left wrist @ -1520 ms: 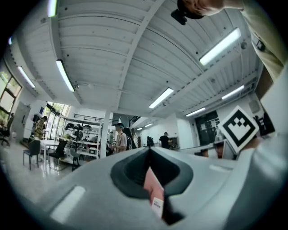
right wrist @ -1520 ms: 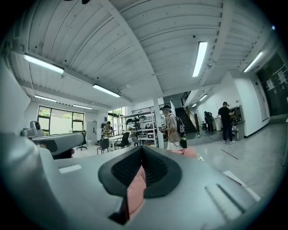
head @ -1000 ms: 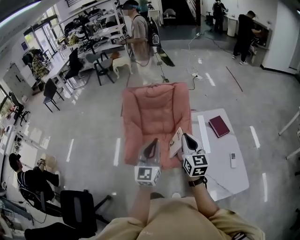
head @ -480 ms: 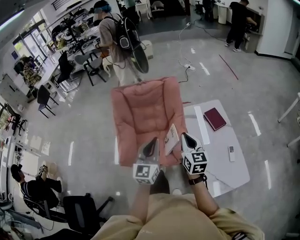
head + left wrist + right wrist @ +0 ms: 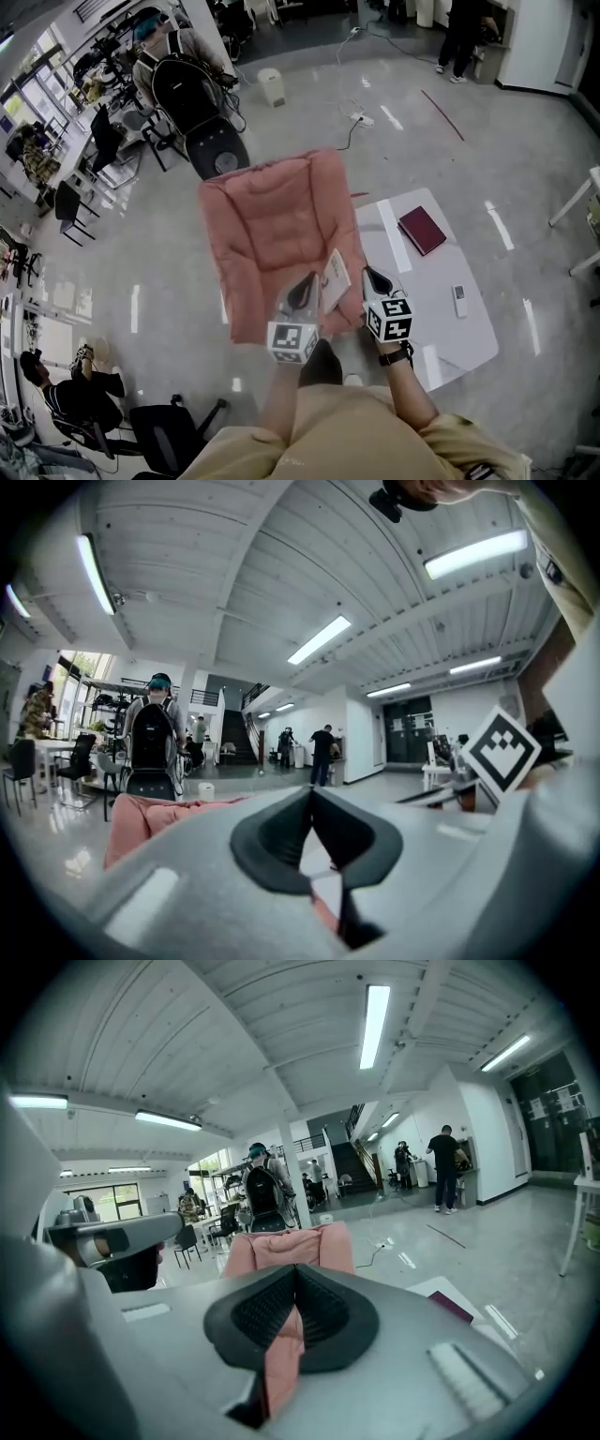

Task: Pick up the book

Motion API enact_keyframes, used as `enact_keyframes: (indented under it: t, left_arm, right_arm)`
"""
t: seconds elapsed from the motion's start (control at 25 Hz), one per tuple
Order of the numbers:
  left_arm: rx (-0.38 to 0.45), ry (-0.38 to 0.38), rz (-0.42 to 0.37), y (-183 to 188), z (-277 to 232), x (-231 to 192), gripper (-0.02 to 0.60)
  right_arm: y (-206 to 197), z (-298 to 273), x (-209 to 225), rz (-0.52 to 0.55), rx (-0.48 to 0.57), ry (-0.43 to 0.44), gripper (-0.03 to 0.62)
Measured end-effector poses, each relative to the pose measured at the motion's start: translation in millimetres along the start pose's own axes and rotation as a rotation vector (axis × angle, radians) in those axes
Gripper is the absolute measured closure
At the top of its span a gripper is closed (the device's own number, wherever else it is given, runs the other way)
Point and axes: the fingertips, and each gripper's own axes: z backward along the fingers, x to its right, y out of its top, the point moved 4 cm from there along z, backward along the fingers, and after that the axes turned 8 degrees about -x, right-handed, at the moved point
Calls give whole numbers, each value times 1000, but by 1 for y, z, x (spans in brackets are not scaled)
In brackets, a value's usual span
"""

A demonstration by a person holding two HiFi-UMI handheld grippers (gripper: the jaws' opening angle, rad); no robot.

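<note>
A light-covered book [image 5: 334, 278] lies tilted on the seat of a pink armchair [image 5: 267, 225], close to its right arm. A second, maroon book [image 5: 422, 230] lies flat on the white table [image 5: 450, 328] to the right of the chair; it also shows in the right gripper view as the maroon book [image 5: 457, 1307]. My left gripper [image 5: 303, 283] hangs over the seat's front, just left of the light book, shut and empty. My right gripper [image 5: 369, 275] is just right of that book, over the chair's arm, also shut and empty. Both point toward the chair back [image 5: 286, 1246].
A small remote [image 5: 459, 300] lies on the table. A person with a black backpack [image 5: 187, 84] stands right behind the chair. A power strip and cable [image 5: 361, 117] lie on the floor beyond. A black office chair [image 5: 173, 436] is at the lower left.
Both grippers have come down and closer to the seat, still shut. The chair and table have slid left in the head view, and the person with the backpack has come closer behind the chair.
</note>
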Motion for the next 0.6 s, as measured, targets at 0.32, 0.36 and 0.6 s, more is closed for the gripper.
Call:
enact_keyframes:
  t: [0.32,0.36,0.6]
  left_arm:
    - [-215,-12,24,-57,-69,-40,580]
    - [-243,-20,35,-64,-75,-44,580]
    - [-331,-72,98,-103,-109,-66,580]
  right_arm:
    - [-38,-79,37,-57,-211,-32,588]
    - [-44,-87,39,-65,-245,-35,588]
    - [-87,-133,52,-119,-410,-47,559]
